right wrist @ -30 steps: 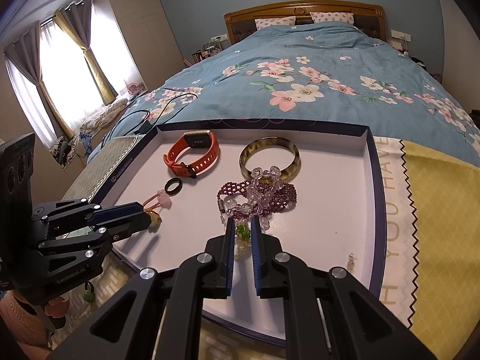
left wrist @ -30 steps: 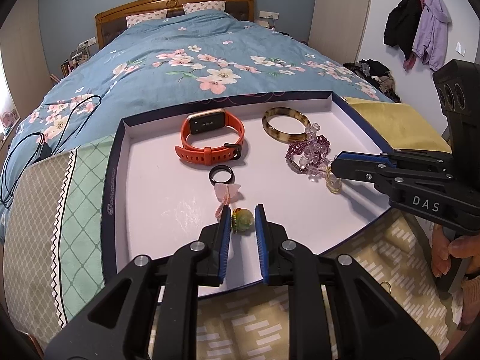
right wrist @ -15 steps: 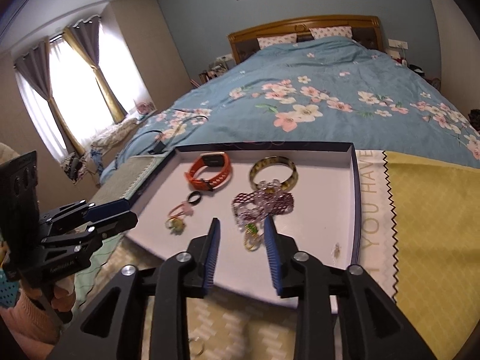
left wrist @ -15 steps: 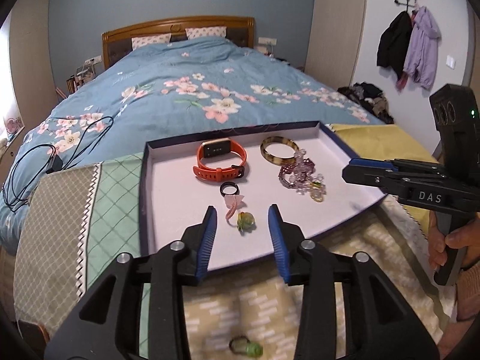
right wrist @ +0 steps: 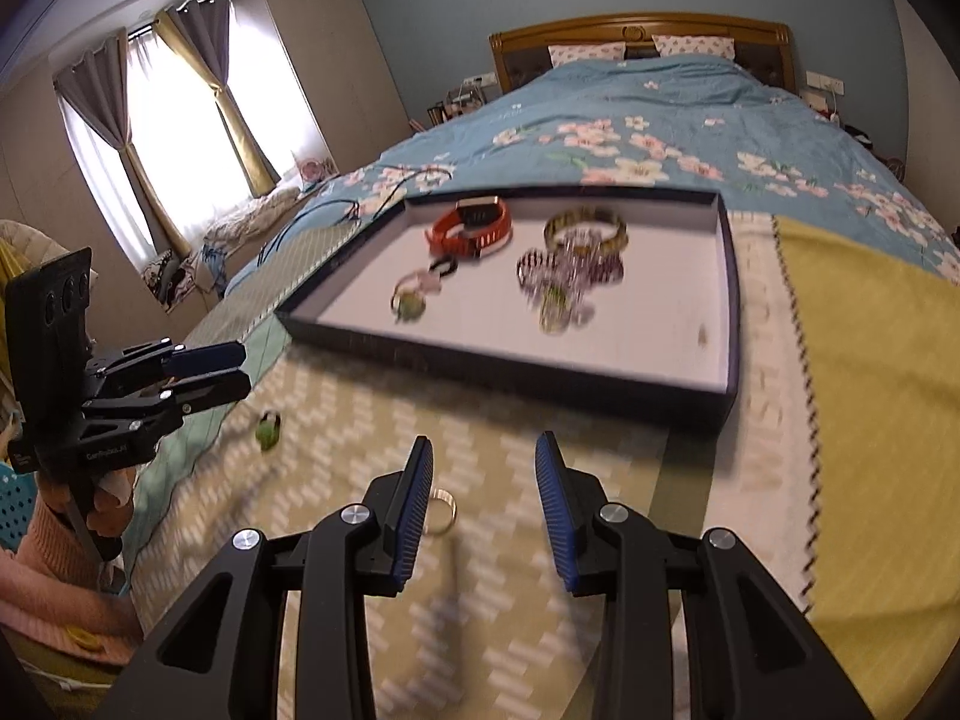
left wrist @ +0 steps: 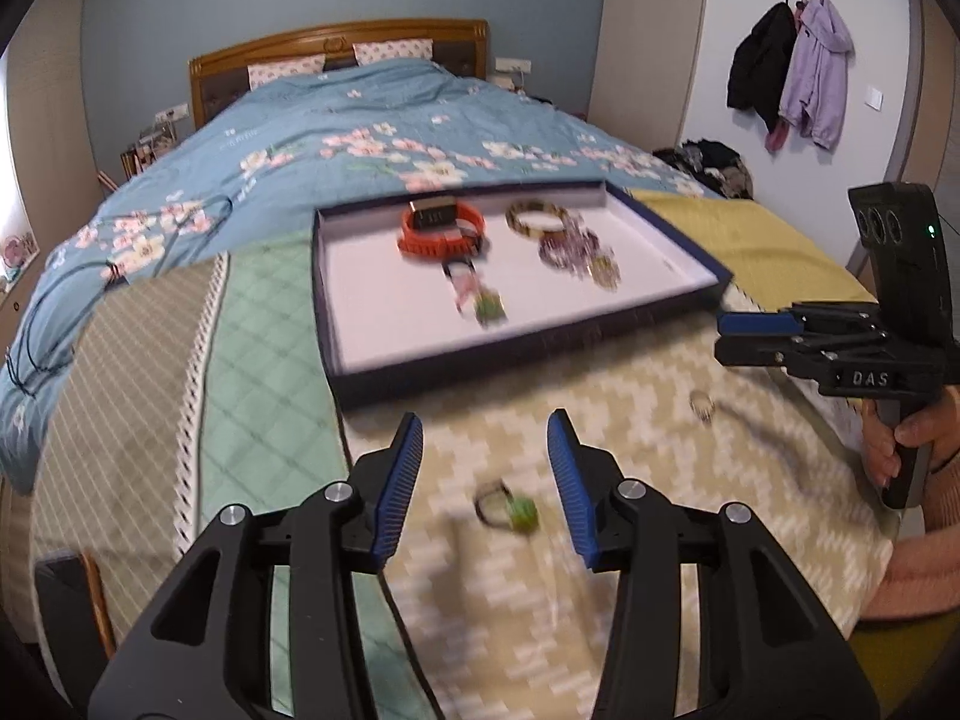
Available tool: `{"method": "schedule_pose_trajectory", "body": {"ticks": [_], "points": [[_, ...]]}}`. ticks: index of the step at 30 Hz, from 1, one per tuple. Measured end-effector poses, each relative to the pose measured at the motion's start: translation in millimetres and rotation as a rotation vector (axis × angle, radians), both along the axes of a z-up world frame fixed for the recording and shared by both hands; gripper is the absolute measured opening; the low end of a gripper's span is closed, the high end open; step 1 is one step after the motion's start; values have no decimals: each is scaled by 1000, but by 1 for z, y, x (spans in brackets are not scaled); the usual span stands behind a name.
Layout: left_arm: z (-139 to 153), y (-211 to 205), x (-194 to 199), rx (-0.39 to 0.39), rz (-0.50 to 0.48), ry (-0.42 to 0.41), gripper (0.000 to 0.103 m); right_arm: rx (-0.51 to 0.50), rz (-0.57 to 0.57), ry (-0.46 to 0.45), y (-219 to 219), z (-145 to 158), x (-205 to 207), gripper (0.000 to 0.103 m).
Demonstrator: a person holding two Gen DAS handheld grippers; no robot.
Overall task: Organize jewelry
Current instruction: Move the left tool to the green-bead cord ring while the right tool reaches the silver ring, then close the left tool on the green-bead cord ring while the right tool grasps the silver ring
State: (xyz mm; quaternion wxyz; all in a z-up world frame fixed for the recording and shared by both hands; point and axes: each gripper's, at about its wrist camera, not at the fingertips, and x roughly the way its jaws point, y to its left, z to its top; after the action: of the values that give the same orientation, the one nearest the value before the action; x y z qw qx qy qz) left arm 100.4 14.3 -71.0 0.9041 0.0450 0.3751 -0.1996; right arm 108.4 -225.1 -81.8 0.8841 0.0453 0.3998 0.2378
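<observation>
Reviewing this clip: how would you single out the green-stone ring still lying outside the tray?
Start at the navy-rimmed tray on the bed. On the patterned cloth in front of its near edge, a dark-banded ring with a green stone lies between the open left gripper fingers. The other loose ring is plain and pale.

We see the bed [left wrist: 360,120] carrying a patterned cloth [left wrist: 630,396]; on the cloth lie the tray [left wrist: 384,375], a green ring [left wrist: 510,507] and a plain ring [right wrist: 441,510].
</observation>
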Motion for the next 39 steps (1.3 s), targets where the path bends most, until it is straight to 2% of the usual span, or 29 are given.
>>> {"method": "schedule_pose_trajectory", "body": {"ticks": [10,16,18,19,20,25,33,36,38,39], "points": [[-25,-8,-11,5,-16,82,44,-8,18,15,10,-4,-12,38],[-29,-12,-7,8,-16,110,38,-5,21,28,15,-5,-14,39],[-29,-13,-7,10,-12,114,32,-4,22,33,16,-6,-13,39],[-30,-14,-6,10,-12,120,25,-4,22,36,17,-7,-13,39],[-30,-15,-4,12,-12,121,24,-3,23,37,17,-7,-13,39],[-29,-20,-2,16,-10,114,22,-23,27,39,22,-8,-15,39],[-27,-30,-3,6,-32,101,22,-114,33,41,38,-12,-17,38],[-26,-30,-2,-3,-32,97,22,-159,20,32,42,-12,-16,32],[-25,-30,-2,-9,-31,95,22,-186,5,26,42,-13,-15,21],[-25,-30,-1,-12,-30,95,22,-199,0,23,42,-13,-15,19]]}}
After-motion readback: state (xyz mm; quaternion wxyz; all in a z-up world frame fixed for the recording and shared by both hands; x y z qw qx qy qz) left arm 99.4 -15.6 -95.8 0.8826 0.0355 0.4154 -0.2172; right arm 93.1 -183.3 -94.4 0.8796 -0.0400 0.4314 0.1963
